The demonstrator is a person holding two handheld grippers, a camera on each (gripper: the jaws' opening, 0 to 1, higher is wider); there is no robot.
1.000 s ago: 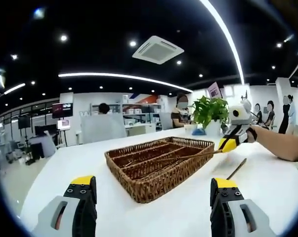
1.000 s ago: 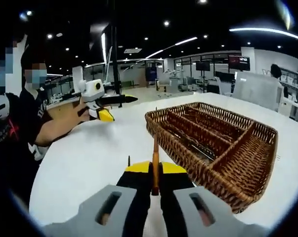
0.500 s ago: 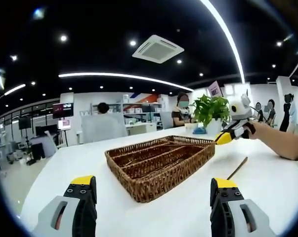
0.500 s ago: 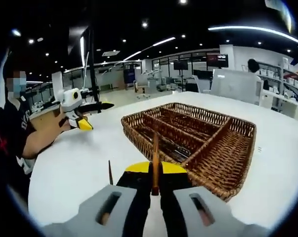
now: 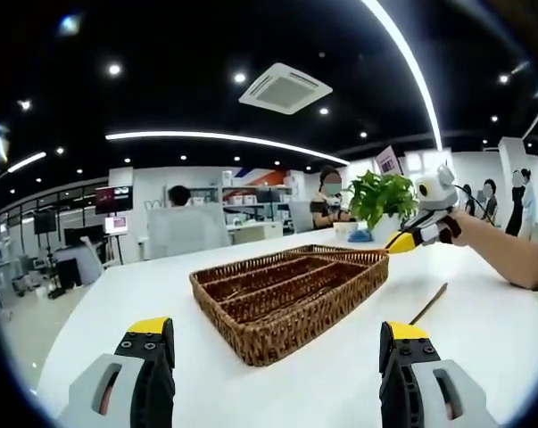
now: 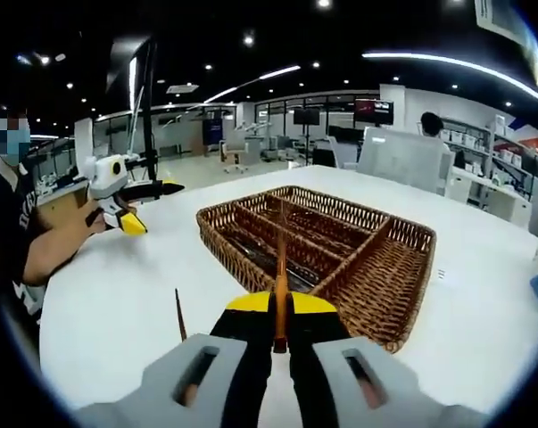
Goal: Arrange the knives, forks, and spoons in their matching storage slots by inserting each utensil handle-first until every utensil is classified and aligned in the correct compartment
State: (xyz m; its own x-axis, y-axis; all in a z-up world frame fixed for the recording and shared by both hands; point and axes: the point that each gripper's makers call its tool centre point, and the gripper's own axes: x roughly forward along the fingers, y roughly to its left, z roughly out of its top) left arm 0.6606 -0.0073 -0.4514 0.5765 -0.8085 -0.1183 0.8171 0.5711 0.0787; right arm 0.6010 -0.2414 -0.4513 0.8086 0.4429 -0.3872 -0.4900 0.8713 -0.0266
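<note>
A brown wicker basket with long compartments sits mid-table. My left gripper is open and holds nothing, low over the near table edge in front of the basket. My right gripper is shut on a wooden-handled utensil that points out over the basket. In the left gripper view the right gripper hovers by the basket's far right corner. Another wooden-handled utensil lies on the table right of the basket; it is the utensil left of my right jaws. Dark utensils lie in one compartment.
The white table reaches well past the basket on every side. A potted plant stands behind the basket's far corner. The left gripper, held by a hand, shows at the left of the right gripper view. People and desks fill the room behind.
My right gripper, still shut on the utensil, has risen and drawn back from the basket's right rim. The right view has swung, so the basket sits more central. The left gripper has stayed still.
</note>
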